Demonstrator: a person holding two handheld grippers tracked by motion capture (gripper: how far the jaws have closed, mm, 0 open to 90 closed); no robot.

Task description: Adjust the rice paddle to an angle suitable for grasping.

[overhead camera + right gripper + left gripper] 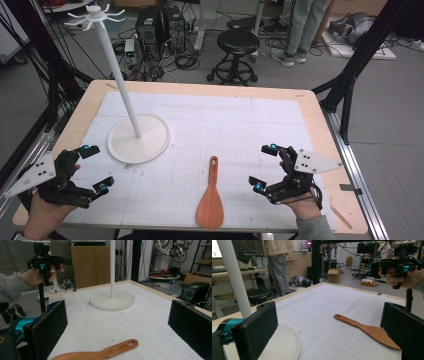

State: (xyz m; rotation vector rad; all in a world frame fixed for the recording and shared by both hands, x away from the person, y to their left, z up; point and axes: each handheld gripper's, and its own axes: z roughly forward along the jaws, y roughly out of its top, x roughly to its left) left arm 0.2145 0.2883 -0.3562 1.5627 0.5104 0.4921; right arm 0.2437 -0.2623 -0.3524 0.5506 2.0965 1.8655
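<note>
A wooden spatula point(211, 198) lies flat on the white grid mat point(225, 125) near the front edge, its handle pointing away from me. It also lies ahead of the left gripper's jaws, the spatula point(367, 329) blade to the right, and low in the right gripper view, the spatula point(105, 353) handle to the right. My left gripper point(96, 168) hovers open at the front left, empty. My right gripper point(265, 167) hovers open at the front right, empty. A white stand point(137, 135) with a tall pole and hooks on top sits at the mat's left.
The stand's round base point(287, 345) lies close under the left gripper; its pole point(112, 267) rises ahead of the right gripper. Beyond the table are a black stool point(237, 50), computer towers point(160, 27), cables and a standing person point(300, 30).
</note>
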